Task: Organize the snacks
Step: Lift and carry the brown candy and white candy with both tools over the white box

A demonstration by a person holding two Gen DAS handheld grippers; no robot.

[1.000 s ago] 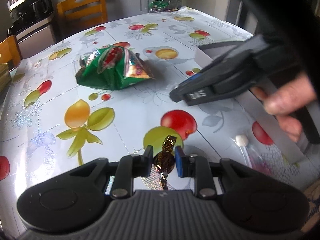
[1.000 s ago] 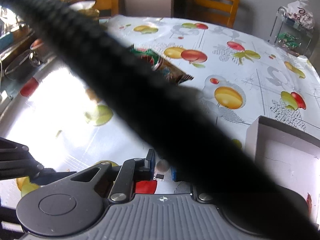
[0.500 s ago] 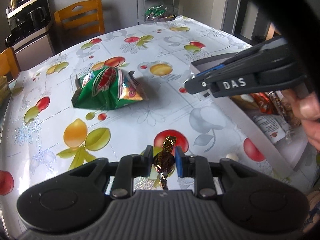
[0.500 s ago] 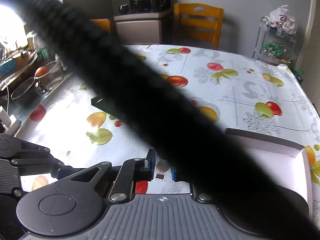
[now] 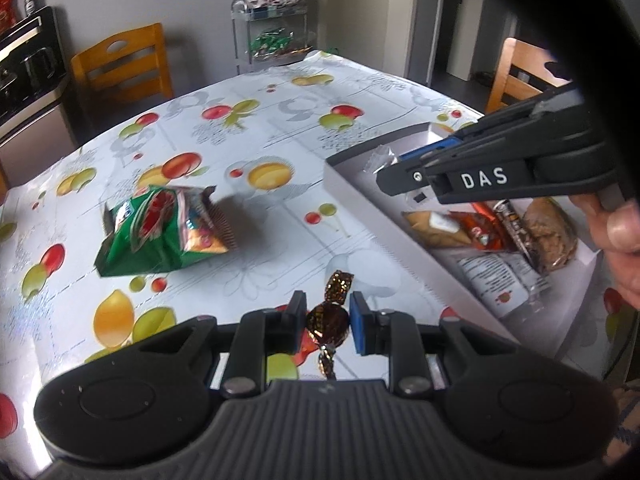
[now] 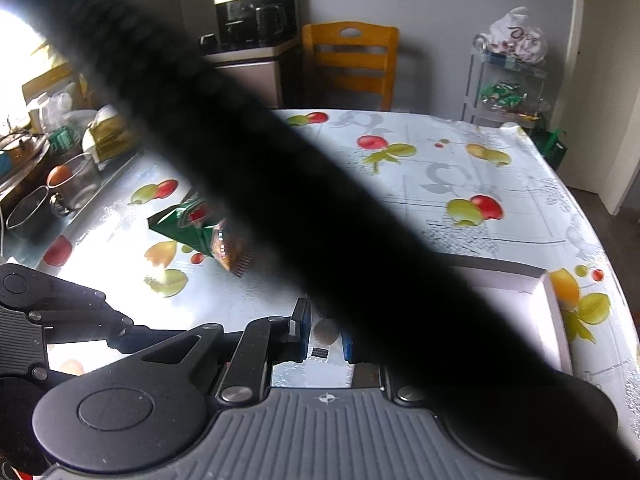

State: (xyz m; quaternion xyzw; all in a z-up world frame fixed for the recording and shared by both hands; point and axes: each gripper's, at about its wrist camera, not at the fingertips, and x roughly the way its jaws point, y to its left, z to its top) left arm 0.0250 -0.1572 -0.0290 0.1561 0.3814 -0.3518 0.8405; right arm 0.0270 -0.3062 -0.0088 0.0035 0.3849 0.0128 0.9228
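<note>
Hovering above the desk, the left hand-held gripper pinches a brown foil-wrapped candy between its black and blue pads, the wrapper's twisted ends pointing to 12 and 6 o'clock. The right hand-held gripper reaches in from 3 o'clock, held level over the white box, with the person's fingers wrapped on its handle. In the right wrist view its pads pinch a small pale round sweet in clear wrap; a thick black cable crosses that view diagonally and hides much of the scene.

The box sits near the desk's 3 o'clock edge, its low cardboard walls framing several wrapped snacks. A crinkled green snack bag lies at 10 o'clock from the candy, well apart from the box, with bare glossy tablecloth between them. The cloth is printed with fruit. A wooden chair stands beyond the far edge.
</note>
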